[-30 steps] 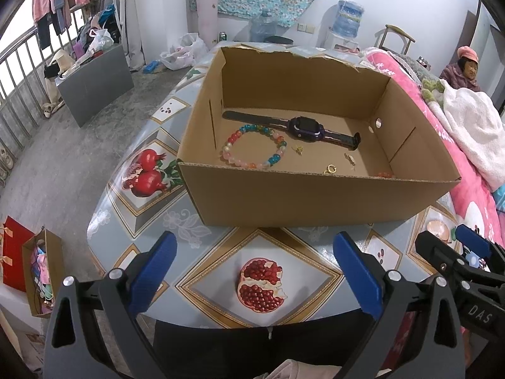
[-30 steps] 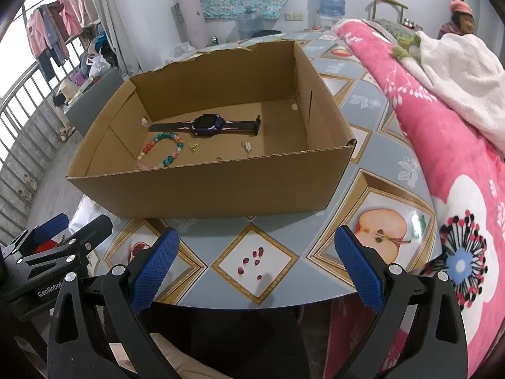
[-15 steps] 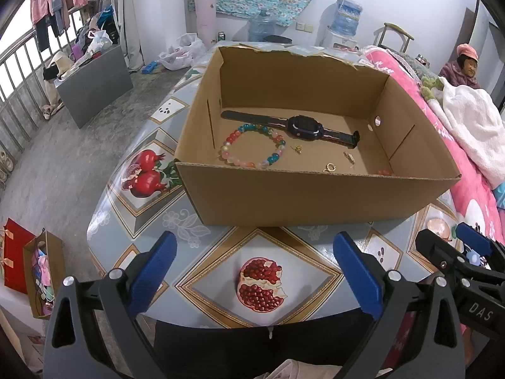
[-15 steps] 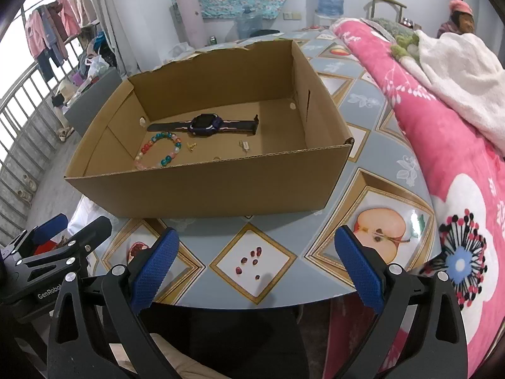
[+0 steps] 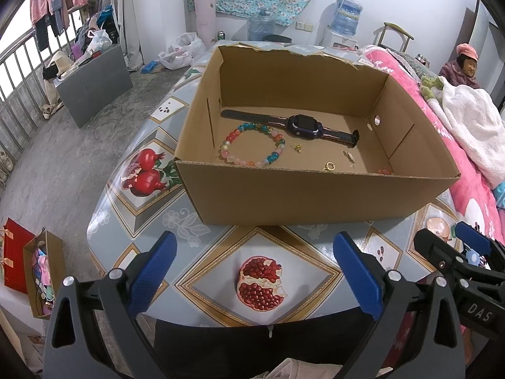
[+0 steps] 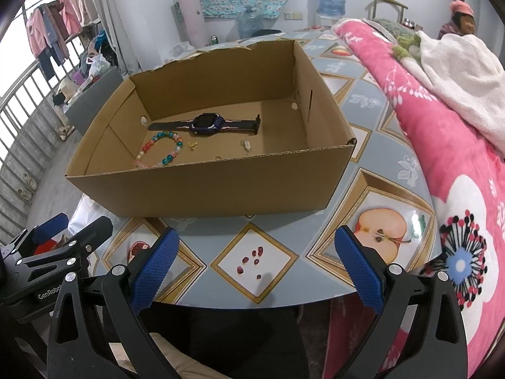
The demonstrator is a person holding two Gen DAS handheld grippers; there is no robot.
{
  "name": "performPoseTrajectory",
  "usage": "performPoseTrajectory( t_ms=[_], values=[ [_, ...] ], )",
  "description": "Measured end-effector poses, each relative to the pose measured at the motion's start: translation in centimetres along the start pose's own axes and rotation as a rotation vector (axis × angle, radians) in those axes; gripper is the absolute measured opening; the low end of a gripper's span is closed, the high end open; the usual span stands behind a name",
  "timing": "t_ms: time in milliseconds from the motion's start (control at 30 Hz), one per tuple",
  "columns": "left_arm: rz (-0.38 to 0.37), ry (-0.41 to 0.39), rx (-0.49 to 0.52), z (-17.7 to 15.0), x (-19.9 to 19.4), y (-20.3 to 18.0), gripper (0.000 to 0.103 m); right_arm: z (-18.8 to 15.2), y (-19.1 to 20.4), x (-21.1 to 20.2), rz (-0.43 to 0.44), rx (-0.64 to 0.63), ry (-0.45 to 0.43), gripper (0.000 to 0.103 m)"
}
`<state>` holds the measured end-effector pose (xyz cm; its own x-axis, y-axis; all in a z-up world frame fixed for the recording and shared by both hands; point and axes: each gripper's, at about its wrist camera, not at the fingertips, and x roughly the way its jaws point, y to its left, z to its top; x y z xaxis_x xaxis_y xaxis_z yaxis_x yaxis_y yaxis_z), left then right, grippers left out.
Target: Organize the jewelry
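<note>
An open cardboard box (image 5: 303,195) (image 6: 221,186) stands on the patterned table. Inside lie a dark smartwatch (image 5: 304,125) (image 6: 206,124), a multicoloured bead bracelet (image 5: 254,148) (image 6: 161,148), a gold ring (image 5: 330,166), two small gold pieces (image 5: 297,147) (image 5: 348,155) and some red beads (image 5: 384,171) half hidden by the front wall. My left gripper (image 5: 254,271) is open above the table's near edge, in front of the box. My right gripper (image 6: 257,268) is also open, empty, at the near edge to the right of the left one.
The table (image 5: 132,221) carries a fruit-print cloth. A pink floral quilt (image 6: 442,145) and a white blanket (image 6: 457,72) lie along its right side. A person in a pink hat (image 5: 464,69) sits at the far right. Paper bags (image 5: 34,271) stand on the floor at left.
Both views have crept slightly nearer and higher over the box; the jewellery inside has not moved and both grippers stay open.
</note>
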<state>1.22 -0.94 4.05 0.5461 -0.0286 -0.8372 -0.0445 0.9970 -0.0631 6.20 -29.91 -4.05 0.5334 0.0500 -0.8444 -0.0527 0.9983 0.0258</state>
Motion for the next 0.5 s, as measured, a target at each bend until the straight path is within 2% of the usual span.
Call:
performPoseTrajectory(
  t_ms=[500],
  values=[
    [0.000, 0.001, 0.001, -0.04, 0.07, -0.11, 0.097, 0.12, 0.21, -0.09, 0.006, 0.001, 0.003, 0.095]
  ],
)
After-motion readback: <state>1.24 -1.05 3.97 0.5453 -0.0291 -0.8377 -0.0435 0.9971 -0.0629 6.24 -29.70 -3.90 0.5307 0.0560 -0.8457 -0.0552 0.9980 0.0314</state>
